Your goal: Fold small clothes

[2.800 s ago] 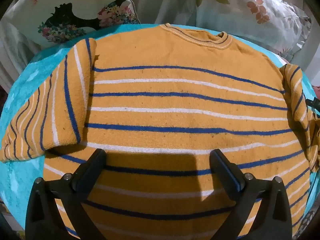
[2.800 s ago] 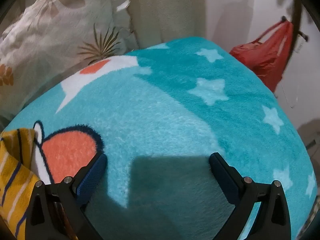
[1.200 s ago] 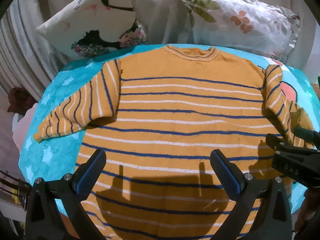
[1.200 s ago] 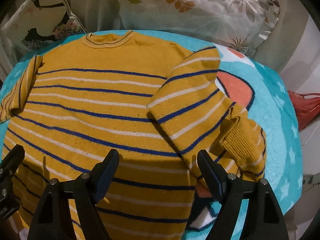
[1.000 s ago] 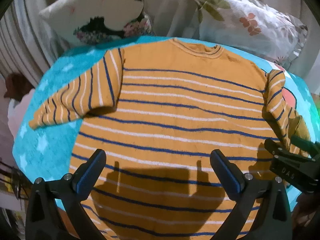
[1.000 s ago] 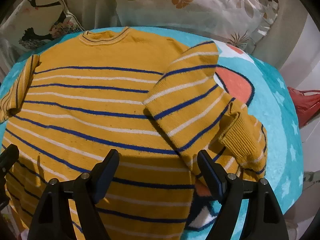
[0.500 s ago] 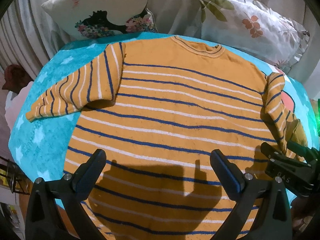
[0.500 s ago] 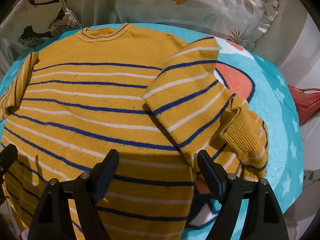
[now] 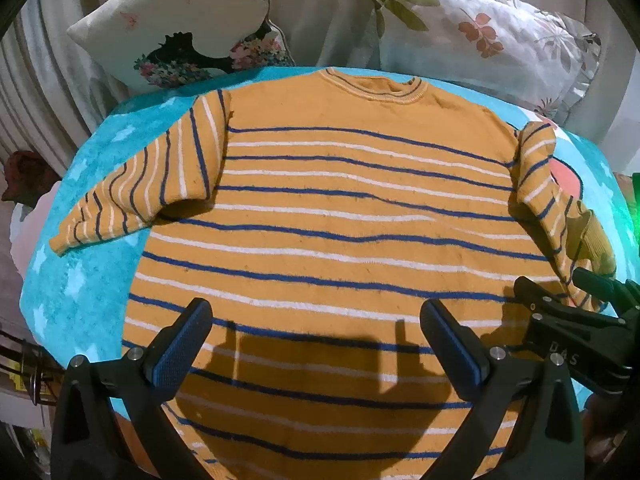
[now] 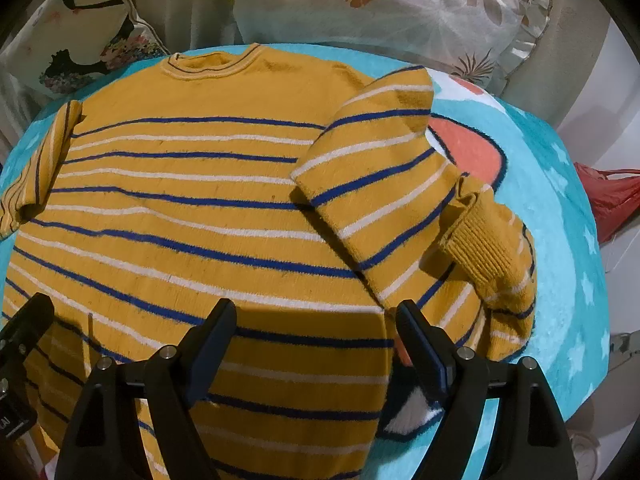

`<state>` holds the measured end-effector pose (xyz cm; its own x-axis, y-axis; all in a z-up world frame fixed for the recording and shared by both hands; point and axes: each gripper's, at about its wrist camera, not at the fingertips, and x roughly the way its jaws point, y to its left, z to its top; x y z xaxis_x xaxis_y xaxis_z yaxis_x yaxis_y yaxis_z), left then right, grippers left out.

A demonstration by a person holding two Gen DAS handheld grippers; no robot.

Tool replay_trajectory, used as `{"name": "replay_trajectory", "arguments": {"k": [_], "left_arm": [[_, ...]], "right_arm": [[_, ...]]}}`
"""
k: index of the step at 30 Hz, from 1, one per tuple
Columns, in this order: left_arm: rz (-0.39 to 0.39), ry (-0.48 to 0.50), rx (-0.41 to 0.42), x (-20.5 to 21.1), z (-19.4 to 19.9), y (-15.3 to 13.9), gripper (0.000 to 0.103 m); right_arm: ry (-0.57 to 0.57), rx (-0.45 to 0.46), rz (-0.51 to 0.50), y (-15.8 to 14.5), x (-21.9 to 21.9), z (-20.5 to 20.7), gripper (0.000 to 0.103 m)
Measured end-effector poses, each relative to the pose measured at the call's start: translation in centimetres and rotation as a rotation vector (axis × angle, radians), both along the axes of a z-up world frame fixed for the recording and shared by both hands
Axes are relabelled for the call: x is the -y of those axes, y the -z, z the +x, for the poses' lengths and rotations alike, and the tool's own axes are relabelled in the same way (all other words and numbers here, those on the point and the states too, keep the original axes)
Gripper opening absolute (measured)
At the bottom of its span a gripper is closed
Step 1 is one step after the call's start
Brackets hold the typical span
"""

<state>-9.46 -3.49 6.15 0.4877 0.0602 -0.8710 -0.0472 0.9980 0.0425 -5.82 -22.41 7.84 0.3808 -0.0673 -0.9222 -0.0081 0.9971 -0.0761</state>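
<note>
Left wrist view: the left gripper [image 9: 316, 340] sits low in the frame with its two fingers [image 9: 180, 344] spread wide and nothing between them, hanging above the lower body of the sweater [image 9: 340, 240]. In the right wrist view the right gripper [image 10: 316, 344] is likewise spread apart and empty, over the sweater's lower right edge, close to the folded-in right sleeve [image 10: 380, 184].

The one sweater, mustard yellow with blue and white stripes, lies flat and face up on a turquoise blanket [image 9: 80, 280], neckline toward the top of the frame. Its left sleeve [image 9: 132, 192] stretches out toward the left edge of the left view; the right sleeve is bent back on itself, with its ribbed cuff [image 10: 484, 248] crumpled at the right of the right view.

The knit looks soft, light and floppy, with a fuzzy surface that should not slip; it will likely drape and bunch rather than hold a crease. A sensible hold would be a pinch at an edge: the cuff, a shoulder seam or the hem corners.

Count: one sweater, two sleeves, two grippers, one blanket, two patterned pillows [image 9: 180, 36] behind it, and one red bag [image 10: 612, 200] at the right edge.
</note>
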Motion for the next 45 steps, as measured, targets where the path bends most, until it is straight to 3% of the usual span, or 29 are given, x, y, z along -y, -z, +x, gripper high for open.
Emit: {"name": "replay_trajectory", "arguments": {"k": [45], "left_arm": [[-0.055, 0.038, -0.023, 0.0, -1.4, 0.3, 0.103]], "right_arm": [[-0.004, -0.032, 0.029, 0.7, -1.3, -1.2, 0.089]]}}
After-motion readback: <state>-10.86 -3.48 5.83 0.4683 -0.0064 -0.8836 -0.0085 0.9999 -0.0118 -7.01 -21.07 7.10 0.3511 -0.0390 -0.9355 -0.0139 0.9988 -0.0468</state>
